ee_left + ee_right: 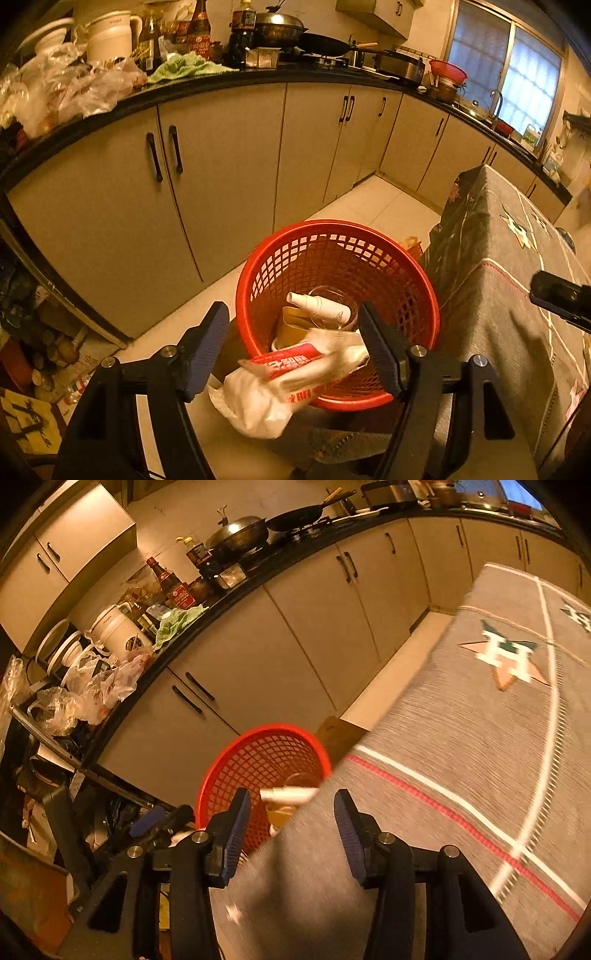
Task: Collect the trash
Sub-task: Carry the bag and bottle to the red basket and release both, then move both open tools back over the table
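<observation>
Between the fingers of the left gripper [293, 345] a crumpled white wrapper with red print [291, 376] is hanging over the near rim of the red mesh basket [424, 291]. Those fingers are standing spread; the left pad is clear of the wrapper, while the wrapper's right end is lying against or just beside the right pad, and which of the two cannot be told. With the blur on it, the wrapper is looking released rather than gripped, so the step in hand is most likely the drop into the basket.

Inside the basket a white tube-shaped bottle [319, 304], a clear cup [338, 295] and a tan paper cup [291, 326] are already lying, so the collecting is well under way. The basket is sitting on the tiled floor [373, 206], just beside the cloth-covered desk [509, 266] and in front of the kitchen cabinets [221, 166].

In the right wrist view the right gripper [291, 830] is hovering over the corner of the grey cloth [461, 720], its fingers parted and empty, with the basket rim showing beyond them. No further trash is showing on the cloth within that view.

Next, the left hand is needing to confirm that the wrapper is falling inside the rim, not catching on it or slipping to the floor. The right hand is needing to find another piece of trash and line up on it.
</observation>
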Action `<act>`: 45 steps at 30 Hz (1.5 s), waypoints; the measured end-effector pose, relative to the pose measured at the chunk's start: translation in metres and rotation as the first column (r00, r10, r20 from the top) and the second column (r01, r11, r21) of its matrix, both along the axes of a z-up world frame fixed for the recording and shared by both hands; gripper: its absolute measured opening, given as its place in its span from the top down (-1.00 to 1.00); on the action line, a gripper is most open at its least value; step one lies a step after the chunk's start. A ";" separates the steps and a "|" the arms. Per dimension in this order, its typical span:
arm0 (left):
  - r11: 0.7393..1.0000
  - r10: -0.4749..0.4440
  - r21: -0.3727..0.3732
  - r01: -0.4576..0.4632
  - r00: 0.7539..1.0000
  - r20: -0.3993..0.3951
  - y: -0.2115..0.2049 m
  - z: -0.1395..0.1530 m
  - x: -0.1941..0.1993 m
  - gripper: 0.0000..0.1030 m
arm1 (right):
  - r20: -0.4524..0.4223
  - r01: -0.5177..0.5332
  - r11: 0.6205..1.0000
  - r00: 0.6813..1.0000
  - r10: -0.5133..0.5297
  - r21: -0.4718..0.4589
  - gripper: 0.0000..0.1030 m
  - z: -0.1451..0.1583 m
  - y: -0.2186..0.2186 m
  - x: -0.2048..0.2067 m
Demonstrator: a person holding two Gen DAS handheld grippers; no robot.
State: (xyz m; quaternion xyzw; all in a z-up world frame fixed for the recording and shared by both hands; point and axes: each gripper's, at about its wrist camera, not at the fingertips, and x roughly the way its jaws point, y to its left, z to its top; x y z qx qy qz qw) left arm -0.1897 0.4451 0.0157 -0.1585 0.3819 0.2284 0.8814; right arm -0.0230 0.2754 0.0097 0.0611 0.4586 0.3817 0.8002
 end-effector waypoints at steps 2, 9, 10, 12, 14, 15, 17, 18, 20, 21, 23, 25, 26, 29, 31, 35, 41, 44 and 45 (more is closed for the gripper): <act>1.000 -0.007 0.002 0.007 1.000 0.007 -0.005 0.004 -0.002 -0.41 | 0.016 0.016 1.000 1.000 -0.016 -0.002 0.00 0.003 -0.014 -0.008; 0.997 -0.051 -0.047 0.054 0.997 0.056 -0.011 0.014 0.005 -0.43 | 0.046 0.069 0.998 0.997 -0.069 0.012 0.00 0.012 -0.062 -0.031; 0.996 -0.055 -0.061 0.059 0.997 0.063 -0.012 0.016 0.005 -0.43 | 0.048 0.078 0.997 0.996 -0.079 0.017 -0.01 0.014 -0.070 -0.035; 0.995 -0.057 -0.077 0.063 0.995 0.078 -0.014 0.021 0.004 -0.44 | 0.058 0.098 0.995 0.993 -0.099 0.024 -0.06 0.018 -0.086 -0.041; 0.995 -0.053 -0.082 0.061 0.994 0.097 -0.021 0.029 0.001 -0.55 | 0.082 0.121 0.992 0.989 -0.123 0.028 -0.08 0.023 -0.103 -0.049; 0.995 -0.051 -0.078 0.059 0.994 0.100 -0.024 0.032 -0.001 -0.57 | 0.091 0.131 0.991 0.987 -0.133 0.027 -0.09 0.026 -0.109 -0.052; 0.996 -0.054 -0.059 0.060 0.994 0.091 -0.034 0.037 -0.002 -0.58 | 0.110 0.157 0.987 0.981 -0.159 0.026 -0.18 0.028 -0.125 -0.058; 0.998 -0.056 -0.039 0.059 0.995 0.080 -0.040 0.040 -0.003 -0.58 | 0.114 0.167 0.986 0.979 -0.169 0.027 -0.19 0.029 -0.132 -0.060; 0.998 -0.055 0.017 0.054 0.997 0.058 -0.055 0.045 -0.003 -0.58 | 0.116 0.183 0.983 0.976 -0.185 0.028 -0.19 0.027 -0.145 -0.064; 0.998 -0.056 0.040 0.054 0.997 0.051 -0.059 0.046 -0.004 -0.58 | 0.116 0.191 0.981 0.974 -0.192 0.027 -0.19 0.027 -0.150 -0.065; 0.993 -0.063 0.103 0.059 0.997 0.033 -0.077 0.050 -0.005 -0.58 | 0.120 0.209 0.978 0.970 -0.210 0.021 -0.19 0.025 -0.161 -0.068; 0.985 -0.071 0.156 0.068 0.997 0.019 -0.093 0.053 -0.006 -0.58 | 0.120 0.225 0.974 0.967 -0.225 0.015 -0.19 0.022 -0.172 -0.072; 0.981 -0.075 0.182 0.072 0.997 0.012 -0.101 0.054 -0.006 -0.58 | 0.120 0.233 0.972 0.965 -0.233 0.012 -0.19 0.020 -0.177 -0.073; 0.971 -0.087 0.226 0.083 0.996 0.005 -0.118 0.058 -0.006 -0.58 | 0.122 0.255 0.967 0.959 -0.255 0.009 -0.19 0.018 -0.191 -0.077; 0.967 -0.096 0.239 0.092 0.995 0.002 -0.128 0.061 -0.005 -0.58 | 0.127 0.271 0.963 0.954 -0.270 0.010 -0.20 0.017 -0.200 -0.081; 0.962 -0.111 0.251 0.109 0.994 -0.009 -0.143 0.063 -0.005 -0.58 | 0.130 0.297 0.955 0.946 -0.297 0.016 -0.21 0.017 -0.219 -0.085; 0.954 -0.121 0.273 0.126 0.992 -0.035 -0.158 0.062 -0.002 -0.58 | 0.119 0.330 0.944 0.937 -0.330 0.021 -0.22 0.012 -0.241 -0.090; 0.951 -0.124 0.280 0.130 0.991 -0.042 -0.162 0.062 -0.002 -0.58 | 0.114 0.344 0.939 0.932 -0.344 0.026 -0.22 0.011 -0.250 -0.091; 0.950 -0.125 0.282 0.132 0.991 -0.044 -0.163 0.062 -0.002 -0.58 | 0.113 0.348 0.937 0.930 -0.349 0.028 -0.22 0.010 -0.254 -0.091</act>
